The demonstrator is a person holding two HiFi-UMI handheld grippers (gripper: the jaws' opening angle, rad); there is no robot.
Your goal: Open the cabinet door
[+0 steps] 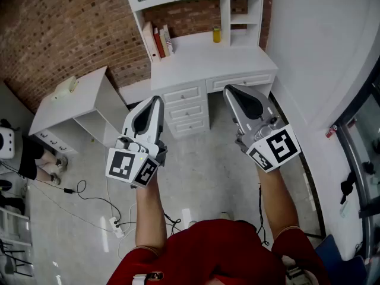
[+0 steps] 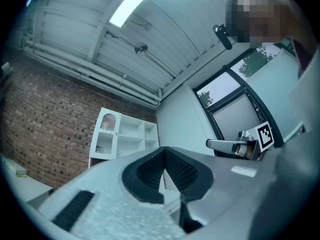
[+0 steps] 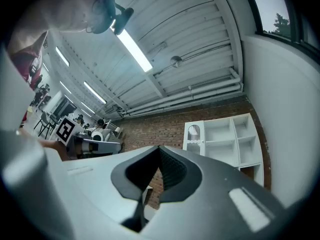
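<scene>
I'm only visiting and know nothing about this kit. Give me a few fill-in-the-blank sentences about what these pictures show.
The wall behind the white desk is built of ____.
The left claw and the right claw are both ____ and hold nothing.
The small bottle standing on the desk is ____ in colour.
Missing words: brick; shut; yellow.

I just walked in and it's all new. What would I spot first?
Two grey grippers, the left gripper and right gripper, both shut and empty, are held out in the middle. Beyond them a white desk with shelves stands against a brick wall, with books and a yellow bottle on it.
</scene>
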